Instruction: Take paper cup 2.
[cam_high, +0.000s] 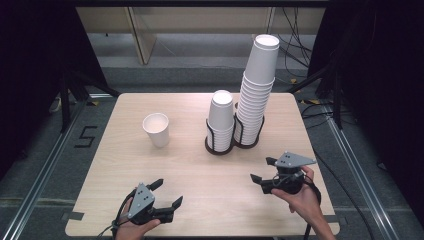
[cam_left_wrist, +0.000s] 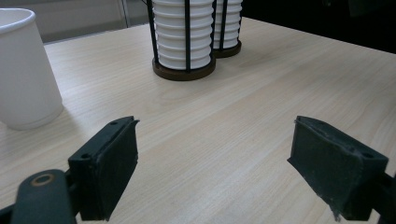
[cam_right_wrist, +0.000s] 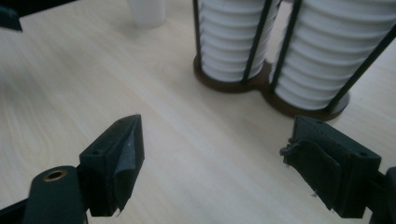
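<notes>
A single white paper cup (cam_high: 156, 129) stands upright left of the table's middle; the left gripper view has it at the far left (cam_left_wrist: 23, 70). Two stacks of upside-down white cups sit in a dark double wire holder (cam_high: 231, 142): a short stack (cam_high: 221, 120) and a tall stack (cam_high: 256, 92). My left gripper (cam_high: 167, 192) rests open near the front left edge, jaws wide apart with nothing between them (cam_left_wrist: 215, 163). My right gripper (cam_high: 263, 170) is open at the front right, pointing left toward the holder (cam_right_wrist: 212, 168).
The light wooden table (cam_high: 200, 175) has bare room between the grippers and the cups. Black stands and cables stand on the floor to both sides. A pale shelf unit (cam_high: 145, 30) stands behind the table.
</notes>
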